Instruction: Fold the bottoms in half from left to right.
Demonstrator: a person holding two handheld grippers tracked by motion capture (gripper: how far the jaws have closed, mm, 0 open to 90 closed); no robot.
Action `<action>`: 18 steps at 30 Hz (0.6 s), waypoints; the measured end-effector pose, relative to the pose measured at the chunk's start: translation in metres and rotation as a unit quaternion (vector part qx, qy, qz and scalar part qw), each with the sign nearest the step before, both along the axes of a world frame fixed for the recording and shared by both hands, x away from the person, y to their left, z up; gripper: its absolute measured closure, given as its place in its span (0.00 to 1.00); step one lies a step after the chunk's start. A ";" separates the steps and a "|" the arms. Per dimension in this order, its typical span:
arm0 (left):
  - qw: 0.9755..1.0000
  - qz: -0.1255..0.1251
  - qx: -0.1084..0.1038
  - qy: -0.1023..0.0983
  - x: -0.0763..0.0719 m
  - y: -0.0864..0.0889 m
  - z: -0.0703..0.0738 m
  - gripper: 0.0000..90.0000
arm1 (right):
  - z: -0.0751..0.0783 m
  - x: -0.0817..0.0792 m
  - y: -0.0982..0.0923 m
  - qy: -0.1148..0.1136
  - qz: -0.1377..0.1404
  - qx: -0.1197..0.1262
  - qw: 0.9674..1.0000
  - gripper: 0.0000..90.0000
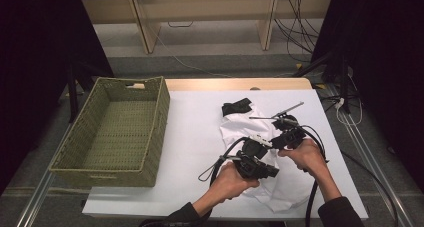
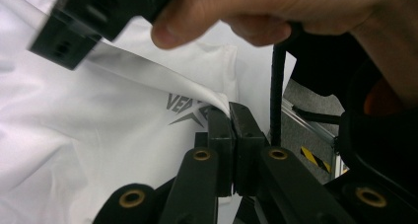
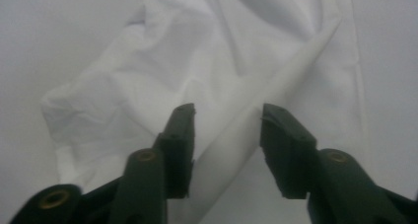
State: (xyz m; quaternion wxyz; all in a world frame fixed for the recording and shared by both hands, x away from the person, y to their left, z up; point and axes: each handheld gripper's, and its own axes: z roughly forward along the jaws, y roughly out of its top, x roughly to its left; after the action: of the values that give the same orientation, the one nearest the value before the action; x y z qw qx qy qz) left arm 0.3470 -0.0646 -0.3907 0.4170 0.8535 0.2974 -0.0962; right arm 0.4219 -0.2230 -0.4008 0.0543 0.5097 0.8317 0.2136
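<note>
White cloth, one garment [image 1: 260,137], lies rumpled on the right half of the white table [image 1: 195,137], running from the middle down to the near edge. It carries a grey printed logo [image 2: 190,110], seen in the left gripper view. One small black item [image 1: 236,107] rests at the garment's far end; what it is I cannot tell.

Two grippers work over the cloth, one in each hand. The left gripper [image 2: 230,116] has its jaws pressed together on a raised fold of the white fabric, the pinched ridge pulled up taut from the logo. The left hand [image 1: 231,182] holds it near the table's front edge.

The right gripper [image 3: 226,123] sits just right of and beyond the left one, its jaws apart, with a long crease of the garment running between them; the pads do not press on it. The right hand [image 1: 307,157] grips its body.

One woven green basket [image 1: 117,129] stands on the left side of the table, well apart from the garment.
</note>
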 end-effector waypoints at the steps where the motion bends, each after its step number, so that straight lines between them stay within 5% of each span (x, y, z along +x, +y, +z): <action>1: 1.000 0.000 0.000 0.001 0.000 0.000 0.000 0.98 | -0.003 -0.001 -0.002 -0.002 -0.004 -0.012 1.000 0.80; 4: 1.000 0.002 -0.001 0.004 0.001 -0.003 -0.002 0.98 | -0.007 -0.002 -0.012 -0.012 -0.022 -0.019 1.000 0.99; 18: 1.000 0.003 0.001 0.025 0.009 -0.028 -0.015 0.98 | -0.013 -0.002 -0.045 -0.036 -0.073 -0.031 0.996 1.00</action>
State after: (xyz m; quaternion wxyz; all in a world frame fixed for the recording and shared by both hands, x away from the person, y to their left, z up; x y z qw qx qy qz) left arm 0.3556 -0.0930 -0.4062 0.4092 0.8501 0.3105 -0.1160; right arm 0.4203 -0.2685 -0.4138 0.1159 0.5588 0.7961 0.2014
